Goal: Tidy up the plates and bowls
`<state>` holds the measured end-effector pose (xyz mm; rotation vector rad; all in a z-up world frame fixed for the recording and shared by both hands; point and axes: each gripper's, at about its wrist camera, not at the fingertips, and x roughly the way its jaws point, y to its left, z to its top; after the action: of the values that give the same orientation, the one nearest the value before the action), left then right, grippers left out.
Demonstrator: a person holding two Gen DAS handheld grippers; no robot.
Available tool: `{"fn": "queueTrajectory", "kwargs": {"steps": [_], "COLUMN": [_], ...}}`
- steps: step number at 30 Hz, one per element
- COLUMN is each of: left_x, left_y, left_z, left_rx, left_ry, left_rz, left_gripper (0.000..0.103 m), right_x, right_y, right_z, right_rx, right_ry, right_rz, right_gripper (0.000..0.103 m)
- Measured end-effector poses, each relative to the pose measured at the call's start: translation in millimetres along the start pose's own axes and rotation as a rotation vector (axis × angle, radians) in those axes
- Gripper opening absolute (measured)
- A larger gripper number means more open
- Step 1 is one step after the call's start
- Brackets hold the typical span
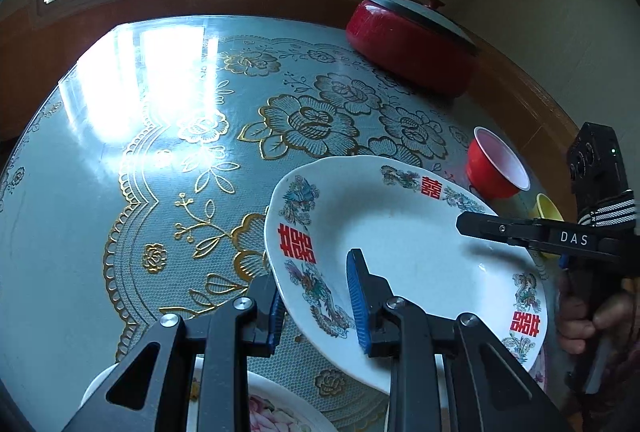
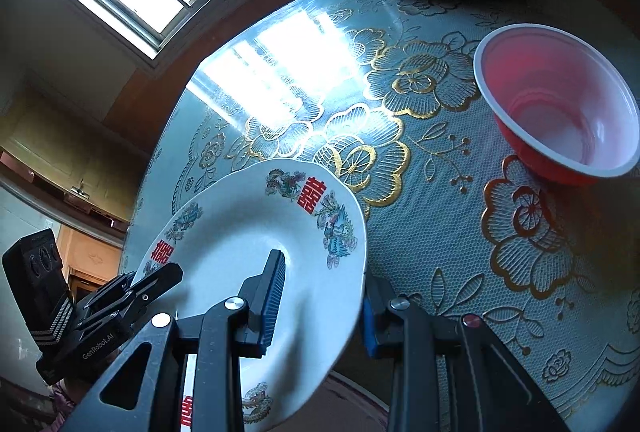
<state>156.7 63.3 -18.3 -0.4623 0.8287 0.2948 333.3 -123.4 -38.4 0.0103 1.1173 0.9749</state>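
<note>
A white plate (image 1: 404,248) with red double-happiness marks and dragon prints is held tilted above the table; it also shows in the right wrist view (image 2: 240,240). My left gripper (image 1: 316,296) straddles its left rim, one blue pad under and one over. My right gripper (image 2: 320,308) straddles its right rim the same way, and shows from the side in the left wrist view (image 1: 500,228). A red bowl (image 2: 560,104) with a white inside stands on the table at the right; it also shows in the left wrist view (image 1: 496,168).
A red lidded pot (image 1: 412,48) stands at the table's far edge. A small yellow cup (image 1: 546,208) sits behind the right gripper. A floral plate (image 1: 276,408) lies below the left gripper. The round table (image 1: 160,152) has a gold-flowered glossy cover.
</note>
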Motion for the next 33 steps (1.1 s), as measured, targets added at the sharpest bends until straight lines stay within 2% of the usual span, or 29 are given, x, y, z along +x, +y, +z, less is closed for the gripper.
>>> {"fn": "queueTrajectory", "kwargs": {"steps": [9,20,26,33], "left_x": [-14.7,-44.7,-61.3,-73.3], "left_y": [-18.6,-34.9,-48.4,-61.8], "left_z": [-12.4,-30.8,-50.4,-77.6], "left_rx": [0.027,0.040,0.053,0.055], "left_ry": [-0.036,-0.073,-0.082,-0.054], "left_rz": [-0.042,-0.086,-0.098,-0.129], "left_gripper": [0.029,0.029,0.029,0.030], "right_x": [-20.4,-60.9,-82.1,-101.5], "right_y": [-7.9,4.0,0.7,-9.8], "right_z": [-19.2,-48.3,-75.3,-111.8], "right_rx": [0.011,-0.001,0.005,0.025], "right_ry": [-0.016,-0.057,-0.064,-0.041], "right_rz": [0.013,0.060,0.078,0.084], "right_gripper": [0.033,0.033,0.033,0.033]}}
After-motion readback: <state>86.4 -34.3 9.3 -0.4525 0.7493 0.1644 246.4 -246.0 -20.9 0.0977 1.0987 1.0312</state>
